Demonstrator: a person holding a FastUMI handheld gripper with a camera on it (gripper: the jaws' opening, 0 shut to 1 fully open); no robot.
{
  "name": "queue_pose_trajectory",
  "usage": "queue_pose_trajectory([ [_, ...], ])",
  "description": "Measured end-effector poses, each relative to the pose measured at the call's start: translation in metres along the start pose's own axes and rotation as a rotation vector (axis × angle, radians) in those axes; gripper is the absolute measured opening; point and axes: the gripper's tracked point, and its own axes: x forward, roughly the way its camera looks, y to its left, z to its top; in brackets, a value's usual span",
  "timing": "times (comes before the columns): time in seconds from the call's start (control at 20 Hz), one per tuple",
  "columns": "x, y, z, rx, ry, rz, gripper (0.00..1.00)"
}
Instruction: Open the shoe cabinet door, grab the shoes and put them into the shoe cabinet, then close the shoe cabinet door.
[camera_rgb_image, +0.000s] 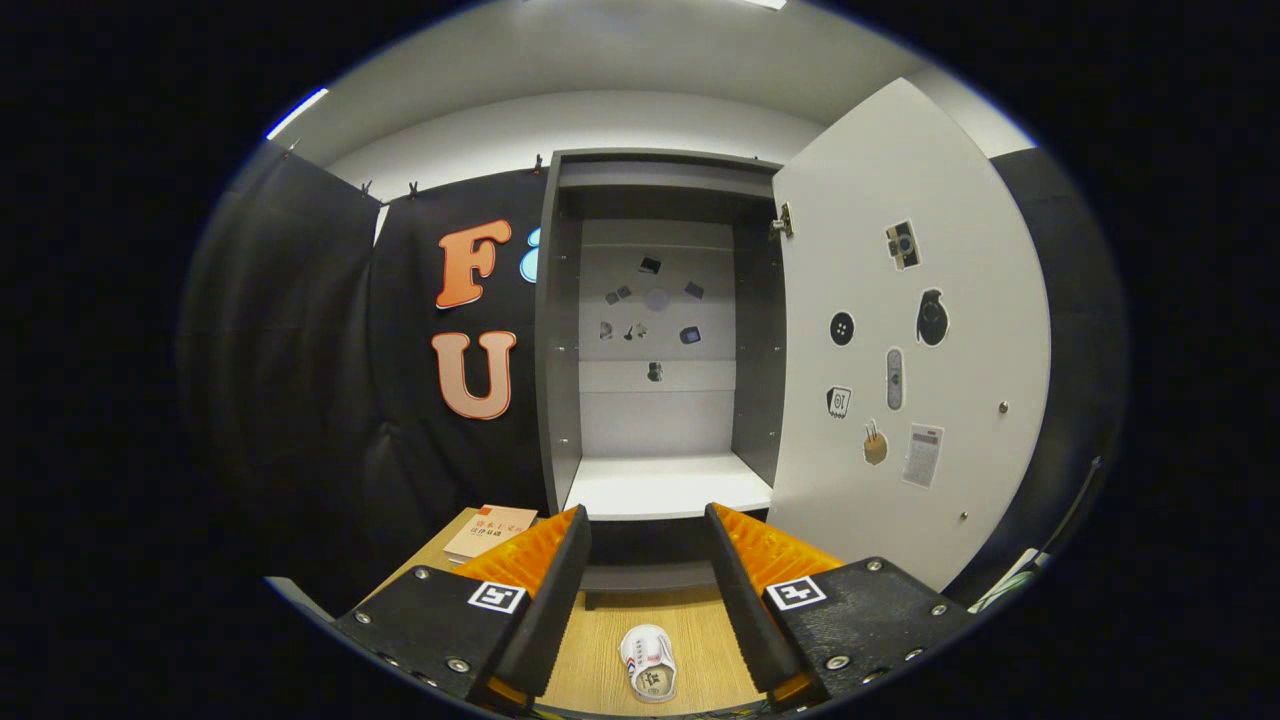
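A small white shoe (649, 662) with a red and blue stripe lies on the wood-grain floor (700, 630) at the bottom centre of the frame, sole down, between the gripper's (647, 528) two fingers and touching neither. The fingers are spread wide with nothing pinched; their inner faces are ridged, and each flat base carries a square printed marker. Just beyond the fingertips, in the middle of the frame, stands the shoe cabinet (655, 330), a tall box with dark grey matte sides and a pale back panel dotted with small stickers. Its smooth white bottom shelf (668, 486) is bare. The cabinet door (960, 330) is swung fully open to the right, a flat white panel hung on a metal hinge (783, 222) near its top, with several stickers on its inner face and small metal studs along its far edge. A thin book (490, 531) with a pale orange cover lies flat on the floor at lower left, beside the left finger. Black cloth (300, 350) hangs in soft folds behind, clipped up beneath a plain white wall.
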Motion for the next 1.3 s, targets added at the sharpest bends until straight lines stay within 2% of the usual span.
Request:
queue_pose_trajectory([
  [0.65, 0.022, 0.002, -0.109, 0.052, 0.199, 0.012, 0.75],
  [1.3, 0.047, 0.01, -0.295, 0.065, 0.518, 0.029, 0.75],
])
